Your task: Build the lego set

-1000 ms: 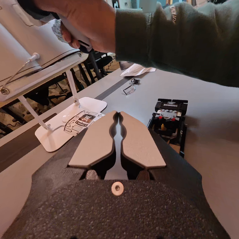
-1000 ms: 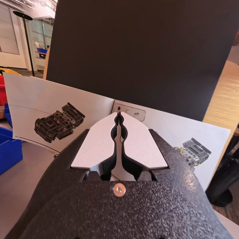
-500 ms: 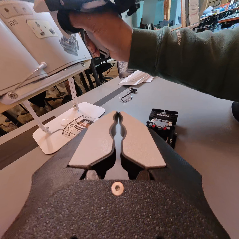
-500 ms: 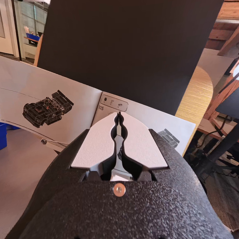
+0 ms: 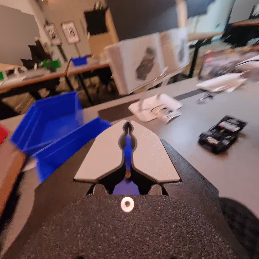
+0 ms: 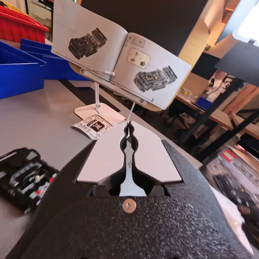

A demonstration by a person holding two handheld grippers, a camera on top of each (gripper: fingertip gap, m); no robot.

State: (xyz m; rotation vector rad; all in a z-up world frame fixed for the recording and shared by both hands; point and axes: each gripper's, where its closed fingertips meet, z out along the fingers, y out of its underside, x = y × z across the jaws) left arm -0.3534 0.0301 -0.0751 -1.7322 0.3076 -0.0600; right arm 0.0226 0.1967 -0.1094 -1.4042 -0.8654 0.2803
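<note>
In my left wrist view, glossy blue plastic bins [image 5: 53,131] with thin straight walls fill the left of the frame, smeared by blur. My left gripper [image 5: 128,123] sits at centre: two flat, pale, matte fingers [image 5: 103,155] with wavy inner edges, pressed together at the tips and holding nothing, mounted in a grainy black body. It points level over the smooth grey table [image 5: 196,175], toward the bins. Up and right of centre, the open instruction booklet [image 5: 148,61] stands on a thin white wire stand [image 5: 154,107]. At the right edge lies the black lego car [image 5: 222,136], blocky and studded, flat on the table.

In my right wrist view, that car [image 6: 23,178] sits at lower left, blurred, with grey and red bits showing. My right gripper [image 6: 129,123] is at centre, its white textured fingers [image 6: 106,159] also closed tip to tip and empty, tilted so the table slants. A curled sticker sheet [image 6: 93,126] lies just beyond the tips, beside the stand's base.
</note>
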